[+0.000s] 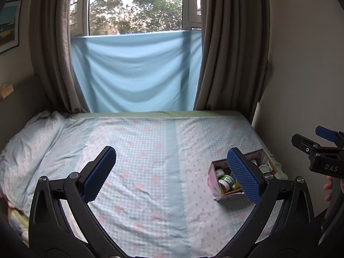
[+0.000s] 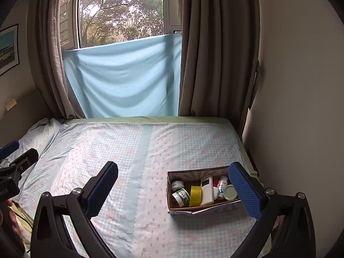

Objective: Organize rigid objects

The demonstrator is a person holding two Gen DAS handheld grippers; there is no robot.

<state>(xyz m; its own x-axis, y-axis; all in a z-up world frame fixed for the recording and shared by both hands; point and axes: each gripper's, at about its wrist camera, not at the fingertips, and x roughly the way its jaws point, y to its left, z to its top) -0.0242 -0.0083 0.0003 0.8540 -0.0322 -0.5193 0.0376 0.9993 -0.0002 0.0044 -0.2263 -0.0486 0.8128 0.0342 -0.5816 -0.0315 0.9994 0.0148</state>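
Note:
An open cardboard box [image 2: 178, 210] sits on the bed at the right; it also shows in the left wrist view [image 1: 215, 190]. It holds small green-labelled jars [image 2: 181, 195], a roll of yellow tape [image 2: 195, 195], a white rectangular device [image 2: 207, 190], a white pill bottle [image 2: 222, 186] and a round lid [image 2: 230, 192]. My left gripper [image 1: 172, 174] is open and empty above the middle of the bed. My right gripper [image 2: 173, 187] is open and empty, its right finger in front of the box's right end.
The bed [image 2: 129, 150] has a blue and pink checked sheet. A pillow [image 1: 28, 146] lies at the left. Brown curtains [image 2: 215, 53] and a blue cloth [image 2: 124, 75] hang behind. A wall [image 2: 301, 107] runs close along the bed's right side.

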